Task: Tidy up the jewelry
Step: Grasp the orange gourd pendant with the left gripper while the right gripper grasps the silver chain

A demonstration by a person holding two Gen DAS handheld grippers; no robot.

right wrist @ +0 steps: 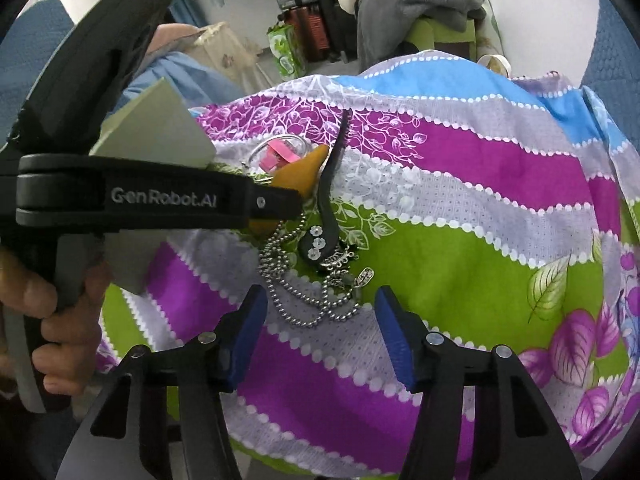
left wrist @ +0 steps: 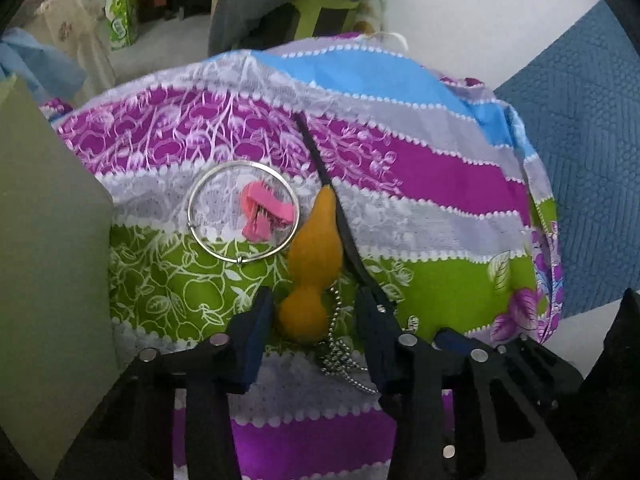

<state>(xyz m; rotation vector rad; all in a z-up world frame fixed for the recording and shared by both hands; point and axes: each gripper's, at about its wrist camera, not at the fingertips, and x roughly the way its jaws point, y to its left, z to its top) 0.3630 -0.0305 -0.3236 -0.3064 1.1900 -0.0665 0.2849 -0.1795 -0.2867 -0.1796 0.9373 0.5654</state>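
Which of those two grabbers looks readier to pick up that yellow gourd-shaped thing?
Probably the left. The left gripper is open, with the yellow gourd already lying between its fingers. The right gripper, also open, instead faces the bead chain, with the gourd further away behind the left tool.

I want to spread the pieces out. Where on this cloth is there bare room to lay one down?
Free: the wide right side of the cloth, past the black strap, out to its edge. Crowded: the left-centre, where bangle, pink clip, yellow gourd and bead chain cluster between both open grippers, left gripper, right gripper.
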